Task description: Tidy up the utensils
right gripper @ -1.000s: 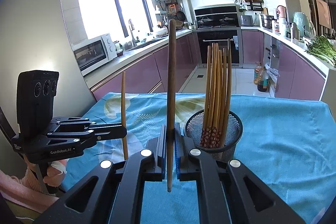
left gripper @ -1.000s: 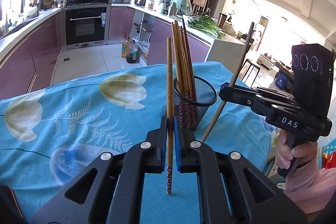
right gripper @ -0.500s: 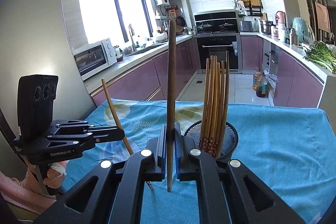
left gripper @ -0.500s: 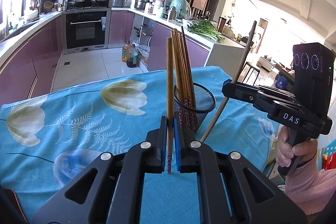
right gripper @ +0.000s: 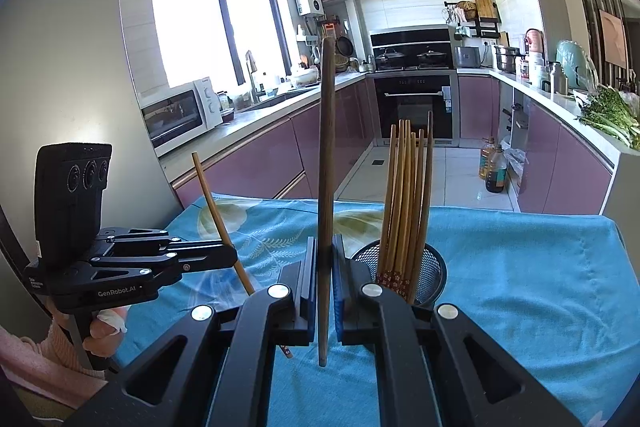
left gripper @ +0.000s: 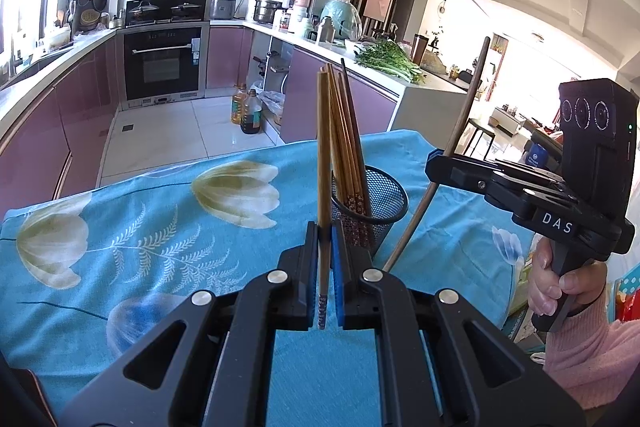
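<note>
A black mesh cup (left gripper: 374, 205) stands on the blue cloth and holds several wooden chopsticks (left gripper: 346, 143); it also shows in the right wrist view (right gripper: 430, 273). My left gripper (left gripper: 325, 259) is shut on a light wooden chopstick (left gripper: 323, 155), held upright just left of the cup. My right gripper (right gripper: 325, 275) is shut on a darker chopstick (right gripper: 326, 155), upright, left of the cup. In the left wrist view the right gripper (left gripper: 434, 163) sits right of the cup with its chopstick (left gripper: 460, 131) tilted. In the right wrist view the left gripper (right gripper: 230, 255) holds its chopstick (right gripper: 216, 211) tilted.
The table carries a blue floral cloth (left gripper: 140, 239). Its far edge (right gripper: 440, 207) drops to the kitchen floor. Purple cabinets, an oven (left gripper: 162, 63) and counters lie beyond. Greens (left gripper: 384, 61) lie on the right counter.
Both grippers have risen a little with their chopsticks. The left chopstick has slid so less sticks out below the jaws, and it now leans in the right wrist view.
</note>
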A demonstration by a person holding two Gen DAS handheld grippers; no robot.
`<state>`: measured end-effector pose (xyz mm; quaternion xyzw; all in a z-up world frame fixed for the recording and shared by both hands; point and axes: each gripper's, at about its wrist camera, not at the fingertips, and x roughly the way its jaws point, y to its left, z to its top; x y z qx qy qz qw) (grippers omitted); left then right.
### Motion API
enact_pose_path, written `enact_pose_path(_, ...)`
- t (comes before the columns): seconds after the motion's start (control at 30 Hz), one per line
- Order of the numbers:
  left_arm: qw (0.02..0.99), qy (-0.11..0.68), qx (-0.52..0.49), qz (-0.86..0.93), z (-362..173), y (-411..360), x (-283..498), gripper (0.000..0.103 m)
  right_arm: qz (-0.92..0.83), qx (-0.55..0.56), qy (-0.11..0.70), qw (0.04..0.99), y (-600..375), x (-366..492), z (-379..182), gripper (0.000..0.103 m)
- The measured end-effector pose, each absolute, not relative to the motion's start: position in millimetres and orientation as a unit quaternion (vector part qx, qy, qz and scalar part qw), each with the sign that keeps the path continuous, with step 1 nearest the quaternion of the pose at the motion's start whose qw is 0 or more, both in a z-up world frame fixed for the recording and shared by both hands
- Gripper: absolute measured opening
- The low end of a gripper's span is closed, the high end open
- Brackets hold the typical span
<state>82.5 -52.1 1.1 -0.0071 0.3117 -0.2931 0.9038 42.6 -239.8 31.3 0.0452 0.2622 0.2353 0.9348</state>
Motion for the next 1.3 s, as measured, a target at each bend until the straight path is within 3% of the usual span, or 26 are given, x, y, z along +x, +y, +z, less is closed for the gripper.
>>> enact_pose_path(1.3, 0.911, 0.277, 0.01, -0.305, 29, -60, 77, 0.007, 0.226, 0.034, 0.233, 0.945, -235, 36, 51, 0.006)
